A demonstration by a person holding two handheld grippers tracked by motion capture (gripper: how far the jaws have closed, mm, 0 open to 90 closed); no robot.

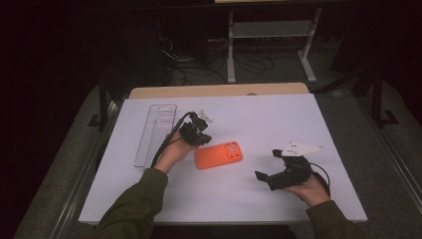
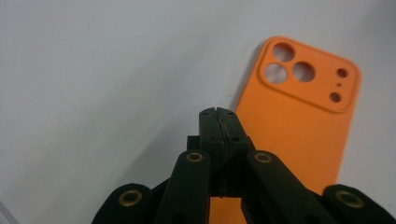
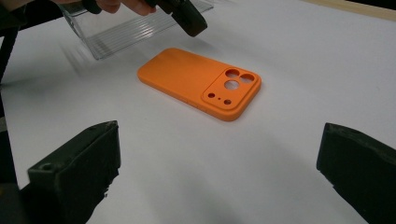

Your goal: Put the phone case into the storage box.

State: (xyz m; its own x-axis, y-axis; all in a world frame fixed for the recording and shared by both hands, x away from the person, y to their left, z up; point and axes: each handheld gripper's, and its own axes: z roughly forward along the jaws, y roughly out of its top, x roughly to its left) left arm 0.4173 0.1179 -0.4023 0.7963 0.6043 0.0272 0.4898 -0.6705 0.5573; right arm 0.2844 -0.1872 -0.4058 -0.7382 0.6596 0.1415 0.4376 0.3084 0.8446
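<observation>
White table [image 1: 298,119]: orange phone case [image 1: 219,155], clear tray [image 1: 155,132], possibly lidded.

Reaching in from the near edge of the table on the left, sleeved forearm angling toward its middle, left gripper [image 1: 200,133] carrying its jaws pressed fully together with nothing between them. Resting by the table's near right corner, right hand [image 1: 311,189] cradling the right gripper [image 1: 267,167], jaws standing wide apart, pointing left.

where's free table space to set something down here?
Bare: the far right of the table beyond the orange phone case, and the near edge between the forearms. Crowded: left-centre, where the clear tray, left tool and case cluster.
</observation>
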